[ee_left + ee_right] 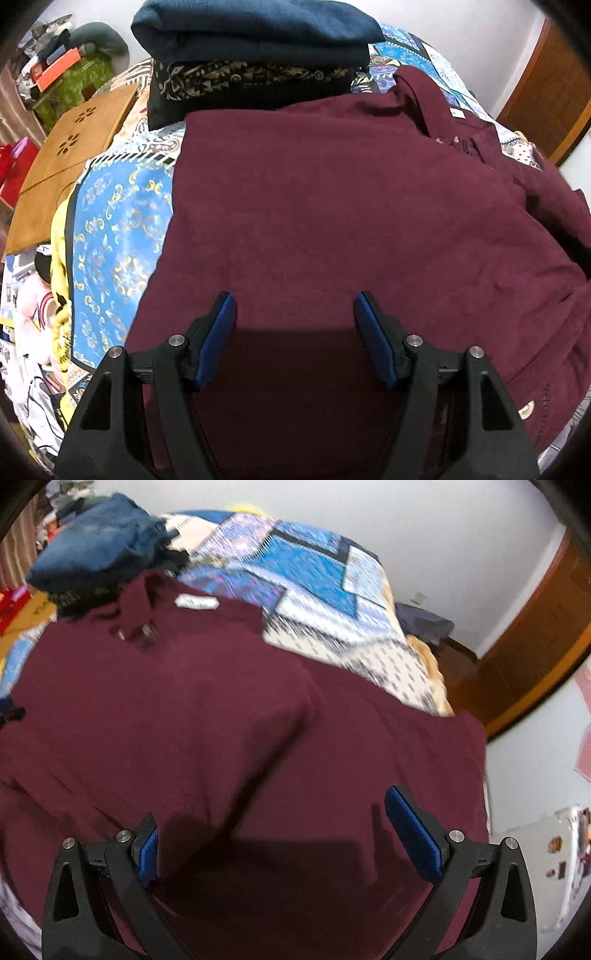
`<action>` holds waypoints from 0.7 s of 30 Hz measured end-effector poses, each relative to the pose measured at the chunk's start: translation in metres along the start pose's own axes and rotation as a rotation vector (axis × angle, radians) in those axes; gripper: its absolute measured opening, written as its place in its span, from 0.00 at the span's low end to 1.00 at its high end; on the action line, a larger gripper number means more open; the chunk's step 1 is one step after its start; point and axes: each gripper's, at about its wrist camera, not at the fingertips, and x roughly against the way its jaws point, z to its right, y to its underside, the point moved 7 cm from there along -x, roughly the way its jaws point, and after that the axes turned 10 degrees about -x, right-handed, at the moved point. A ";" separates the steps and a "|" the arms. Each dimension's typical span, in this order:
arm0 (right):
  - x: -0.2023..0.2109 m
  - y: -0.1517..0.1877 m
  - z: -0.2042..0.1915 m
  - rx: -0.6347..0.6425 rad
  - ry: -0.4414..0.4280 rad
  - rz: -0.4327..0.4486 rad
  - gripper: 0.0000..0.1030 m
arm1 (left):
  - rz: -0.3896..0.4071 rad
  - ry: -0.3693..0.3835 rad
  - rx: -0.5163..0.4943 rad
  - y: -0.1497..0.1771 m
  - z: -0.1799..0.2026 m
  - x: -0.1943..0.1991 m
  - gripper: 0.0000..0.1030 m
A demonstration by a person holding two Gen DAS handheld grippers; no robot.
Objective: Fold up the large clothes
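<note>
The left tongs (294,306) are spread wide with nothing between the blue pads (218,339), hanging over the shirt (332,221). The maroon shirt lies spread on the bed (110,221), directly under and ahead of these tongs; its left edge runs straight, as if folded in. Its collar (436,107), with a white label, lies far ahead and to the right. Straight ahead, beyond the shirt, a blue folded cloth (255,33) sits on a black patterned one (251,83). A brown panel (70,155) lies to the far left.

The right tongs (273,819) are also spread and empty, above the same shirt (221,720), which fills the space beneath them. This view is blurred. A raised fold runs diagonally ahead of the tongs. The collar (147,602) lies ahead to the left, the bed (332,602) cover ahead to the right.
</note>
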 end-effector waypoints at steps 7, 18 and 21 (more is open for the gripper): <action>0.009 0.000 -0.002 0.001 0.006 0.018 0.99 | 0.007 -0.002 0.026 0.003 -0.001 0.000 0.65; -0.004 -0.037 -0.028 0.095 0.069 0.108 0.98 | 0.005 -0.026 0.017 0.004 0.001 0.000 0.65; 0.009 -0.036 -0.005 0.002 0.074 0.155 0.98 | 0.002 -0.031 0.013 0.004 0.002 -0.001 0.65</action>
